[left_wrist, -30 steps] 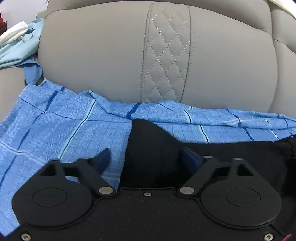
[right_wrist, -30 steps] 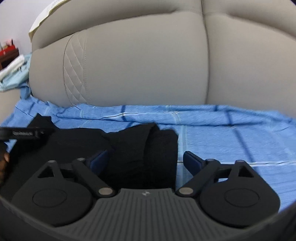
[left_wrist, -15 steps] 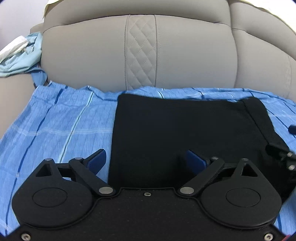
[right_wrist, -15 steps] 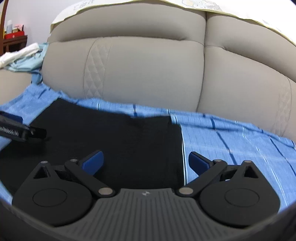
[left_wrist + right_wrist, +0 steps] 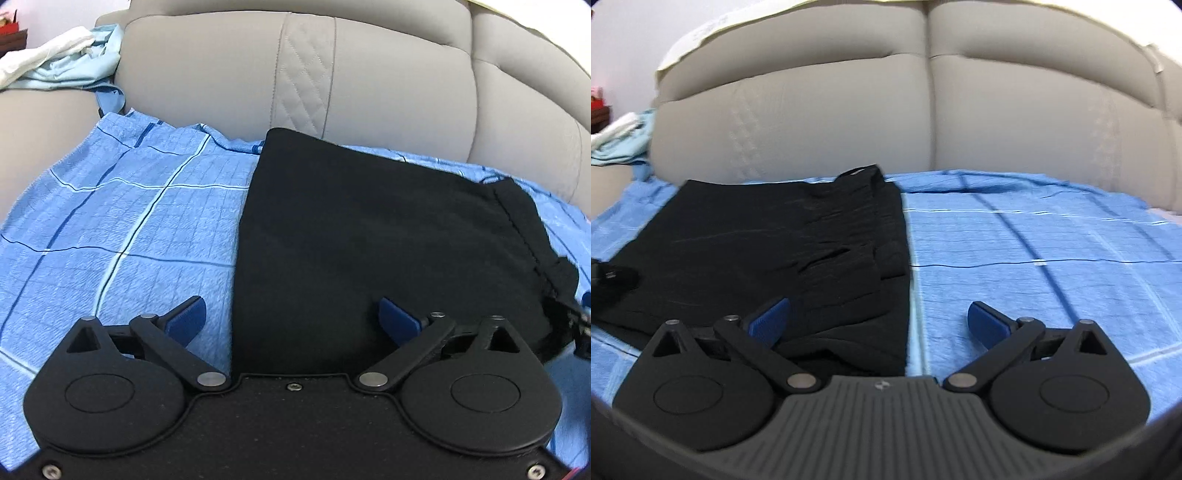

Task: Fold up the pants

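The black pants (image 5: 369, 229) lie folded flat as a rectangle on a blue checked sheet (image 5: 122, 221) over the sofa seat. In the right wrist view the pants (image 5: 783, 243) fill the left half, with the waistband end at their right edge. My left gripper (image 5: 291, 319) is open and empty, above the pants' left front edge. My right gripper (image 5: 879, 319) is open and empty, above the pants' right front corner. Part of the left gripper (image 5: 613, 275) shows at the left edge of the right wrist view.
The beige sofa backrest (image 5: 295, 70) rises right behind the pants. A light blue and white pile of clothes (image 5: 62, 62) lies on the left armrest. The blue sheet (image 5: 1034, 258) stretches right of the pants.
Both grippers have pulled back and up from the pants. The pants, bunched a second ago, now lie flat and folded. Both grippers stay open.
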`<state>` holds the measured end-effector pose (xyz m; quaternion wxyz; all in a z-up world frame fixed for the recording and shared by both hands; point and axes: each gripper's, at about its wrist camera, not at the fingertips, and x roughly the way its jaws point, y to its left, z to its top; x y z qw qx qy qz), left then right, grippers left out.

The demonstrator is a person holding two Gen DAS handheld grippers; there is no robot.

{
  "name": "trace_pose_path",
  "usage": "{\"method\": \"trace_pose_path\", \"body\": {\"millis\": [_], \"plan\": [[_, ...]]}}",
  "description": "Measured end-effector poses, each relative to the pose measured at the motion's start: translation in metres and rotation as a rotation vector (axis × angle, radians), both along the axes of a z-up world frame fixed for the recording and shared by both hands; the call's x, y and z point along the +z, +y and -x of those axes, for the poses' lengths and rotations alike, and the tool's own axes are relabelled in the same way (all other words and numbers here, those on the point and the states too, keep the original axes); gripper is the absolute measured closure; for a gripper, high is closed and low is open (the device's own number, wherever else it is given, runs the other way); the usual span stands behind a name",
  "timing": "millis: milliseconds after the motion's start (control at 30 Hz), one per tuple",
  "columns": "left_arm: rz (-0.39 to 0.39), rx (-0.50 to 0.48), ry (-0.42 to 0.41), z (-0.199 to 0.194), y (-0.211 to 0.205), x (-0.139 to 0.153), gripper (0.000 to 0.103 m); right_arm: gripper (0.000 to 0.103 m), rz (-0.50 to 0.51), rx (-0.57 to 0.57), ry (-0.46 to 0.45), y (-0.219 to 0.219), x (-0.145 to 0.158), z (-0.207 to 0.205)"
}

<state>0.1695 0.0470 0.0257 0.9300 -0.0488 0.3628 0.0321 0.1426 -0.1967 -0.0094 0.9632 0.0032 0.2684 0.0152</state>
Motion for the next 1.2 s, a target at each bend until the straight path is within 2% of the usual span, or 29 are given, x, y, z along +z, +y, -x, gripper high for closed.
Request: {"method": "trace_pose_path", "body": {"millis": [133, 267, 400, 667, 833, 933, 1200], "plan": [[0.005, 0.002, 0.001, 0.011, 0.0, 0.001, 0.002, 0.0, 0.038, -0.07, -0.027, 0.008, 0.002, 0.013], [0.025, 0.024, 0.01, 0.017, 0.002, 0.003, 0.002, 0.0, 0.071, -0.083, -0.06, 0.019, 0.007, 0.028], [0.002, 0.013, -0.009, 0.028, -0.004, 0.007, 0.002, 0.0, 0.093, -0.062, -0.088, 0.025, 0.008, 0.044], [-0.012, -0.025, -0.048, 0.049, -0.025, 0.005, 0.0, 0.0, 0.038, 0.047, -0.09, 0.036, 0.002, 0.067], [-0.037, -0.006, -0.029, 0.05, -0.035, -0.007, 0.0, 0.0, 0.042, 0.082, -0.058, 0.05, -0.009, 0.066], [-0.089, -0.005, -0.039, 0.052, -0.041, -0.012, 0.0, 0.0, 0.059, 0.084, -0.058, 0.056, -0.014, 0.064], [-0.085, -0.004, -0.062, 0.054, -0.041, -0.016, 0.0, 0.0, 0.06, 0.125, -0.056, 0.058, -0.015, 0.066]]}}
